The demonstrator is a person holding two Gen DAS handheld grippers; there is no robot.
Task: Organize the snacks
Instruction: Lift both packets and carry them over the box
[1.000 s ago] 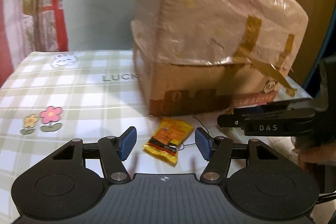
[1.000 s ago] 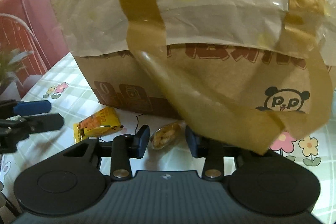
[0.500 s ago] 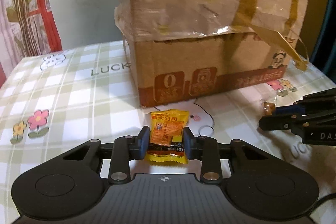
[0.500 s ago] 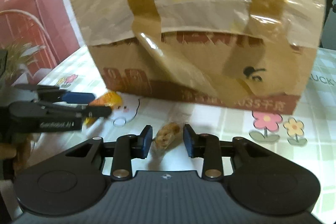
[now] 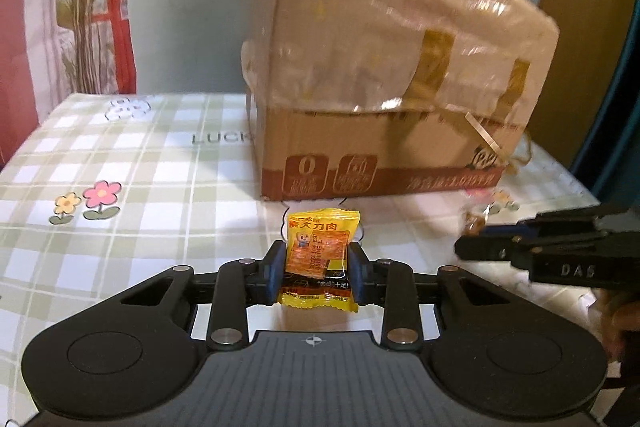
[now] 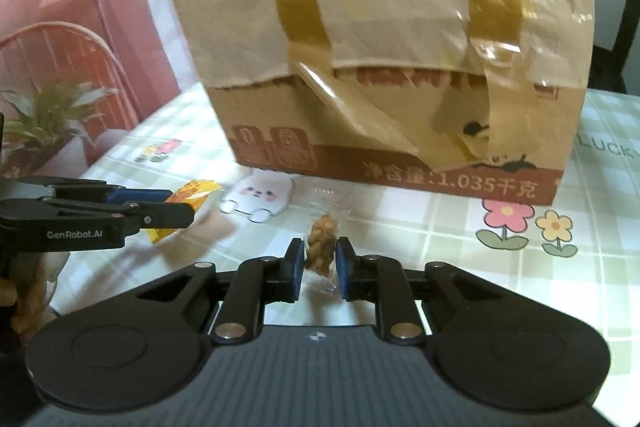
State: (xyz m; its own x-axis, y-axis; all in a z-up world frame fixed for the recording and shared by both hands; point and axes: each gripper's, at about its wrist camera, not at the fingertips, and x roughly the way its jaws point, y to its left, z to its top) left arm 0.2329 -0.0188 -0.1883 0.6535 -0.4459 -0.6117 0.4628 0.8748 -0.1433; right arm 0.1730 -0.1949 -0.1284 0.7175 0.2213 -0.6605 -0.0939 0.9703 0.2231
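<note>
My left gripper [image 5: 316, 269] is shut on a yellow and orange snack packet [image 5: 320, 251], held just above the checked tablecloth [image 5: 140, 187]. My right gripper [image 6: 318, 265] is shut on a clear wrapper with a brown twisted snack [image 6: 322, 247] inside. Behind both stands a large cardboard box [image 5: 380, 163] with a plastic sheet and brown tape over its top. In the left wrist view the right gripper [image 5: 472, 247] shows at the right edge. In the right wrist view the left gripper [image 6: 180, 207] shows at the left with the yellow packet [image 6: 192, 193].
The tablecloth carries flower prints [image 6: 524, 223] and a rabbit print [image 6: 256, 197]. A potted plant [image 6: 44, 119] and a red chair back [image 6: 72, 59] stand beyond the table's left edge. A person's hand [image 6: 24, 299] holds the left gripper.
Both grippers went from open to shut, the left on the yellow packet and the right on the brown snack. Both then drew back from the box and rose slightly with their snacks.
</note>
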